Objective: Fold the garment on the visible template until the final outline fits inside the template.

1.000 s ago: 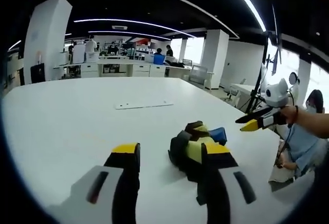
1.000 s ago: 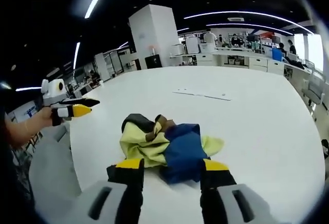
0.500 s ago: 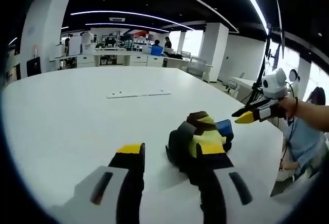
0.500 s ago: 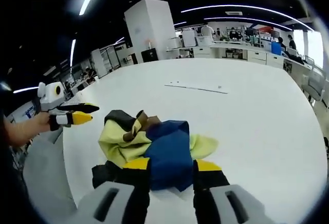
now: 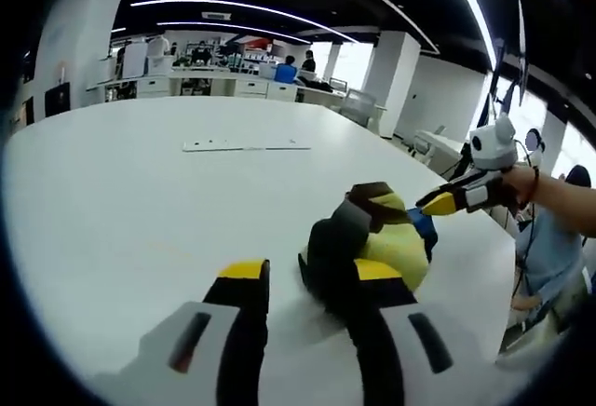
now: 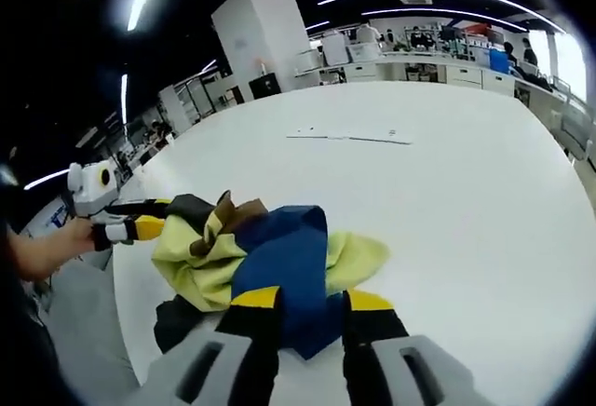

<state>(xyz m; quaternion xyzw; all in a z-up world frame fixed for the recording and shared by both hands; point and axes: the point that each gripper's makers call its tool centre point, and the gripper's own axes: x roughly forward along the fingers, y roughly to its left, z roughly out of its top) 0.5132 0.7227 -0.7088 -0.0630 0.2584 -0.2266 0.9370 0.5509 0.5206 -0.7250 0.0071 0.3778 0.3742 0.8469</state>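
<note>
A crumpled garment [image 5: 372, 243] in yellow, black, brown and blue lies bunched on the white table [image 5: 140, 192]. My left gripper [image 5: 310, 276] is open just short of it, and its right jaw covers the garment's near edge. My right gripper [image 5: 438, 205] comes in from the right, its tip at the far side of the garment. From its own view, the right gripper [image 6: 312, 302] is open but narrowed, with the garment's [image 6: 279, 257] blue fold lying between its jaws. The left gripper [image 6: 140, 229] touches the yellow part on the left.
A thin flat strip [image 5: 244, 146] with dark marks lies farther along the table [image 6: 466, 201], also visible as the strip [image 6: 349, 138]. The table edge runs close by on the person's side. Desks, pillars and people stand in the background.
Both grippers have moved in on the garment. The right gripper's jaws have narrowed around the blue fold, and the left gripper's tip now reaches the yellow part.
</note>
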